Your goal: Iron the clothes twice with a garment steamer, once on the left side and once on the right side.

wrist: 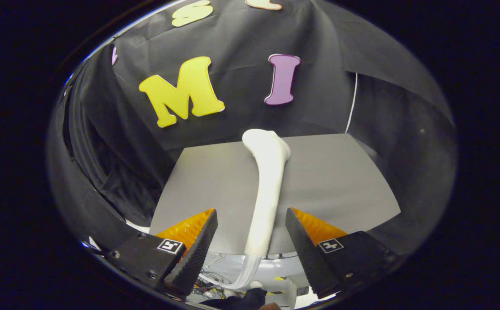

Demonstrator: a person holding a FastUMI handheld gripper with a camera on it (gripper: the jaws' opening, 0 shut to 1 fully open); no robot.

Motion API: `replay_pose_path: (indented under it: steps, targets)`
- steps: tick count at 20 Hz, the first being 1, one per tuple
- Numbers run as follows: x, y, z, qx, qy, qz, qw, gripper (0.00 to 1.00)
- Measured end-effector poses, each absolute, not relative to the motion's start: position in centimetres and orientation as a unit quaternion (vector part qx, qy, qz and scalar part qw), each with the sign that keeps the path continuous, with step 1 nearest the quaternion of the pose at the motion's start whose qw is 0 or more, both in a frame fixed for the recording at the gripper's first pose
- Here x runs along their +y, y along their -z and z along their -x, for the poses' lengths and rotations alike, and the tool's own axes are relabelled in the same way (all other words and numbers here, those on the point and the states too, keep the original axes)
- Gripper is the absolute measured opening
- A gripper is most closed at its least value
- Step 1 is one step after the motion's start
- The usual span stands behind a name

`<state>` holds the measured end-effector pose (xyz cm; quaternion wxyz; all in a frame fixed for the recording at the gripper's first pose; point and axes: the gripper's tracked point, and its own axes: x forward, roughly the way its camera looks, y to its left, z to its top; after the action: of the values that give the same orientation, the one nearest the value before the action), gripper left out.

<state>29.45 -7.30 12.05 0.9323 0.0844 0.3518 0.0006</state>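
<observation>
Clearly apart, the hand-held gripper [250, 241] straddles the white garment steamer [267, 189] over a grey table [340, 181]

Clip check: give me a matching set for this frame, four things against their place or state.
Things:
1. steamer
2. grey surface
3. thin white cord
4. gripper

Place or state:
A. runs down the black wall, beyond the grey surface
B. open, a finger on each side of the handle, not touching it
C. white, runs between the fingers and on ahead
D. flat, behind the steamer's head

Pairs: 1-C, 2-D, 3-A, 4-B
</observation>
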Motion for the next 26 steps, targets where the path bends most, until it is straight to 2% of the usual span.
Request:
replay_pose_path:
  steps: [8,11,14,21,24,26]
  targets:
    - [-8.3,-8.8,-32.5,0.436,0.029,-0.067,0.897,0.95]
    - [-8.4,-7.8,-32.7,0.455,0.04,-0.08,0.886,0.87]
    - [-8.5,-7.1,-34.2,0.458,0.048,-0.077,0.884,0.84]
    - [-8.3,-6.8,-35.2,0.448,0.062,-0.054,0.89,0.58]
    - [-8.2,-6.8,-35.1,0.438,0.066,-0.067,0.894,0.4]
    - [-7.8,-6.9,-34.8,0.425,0.062,-0.084,0.899,0.37]
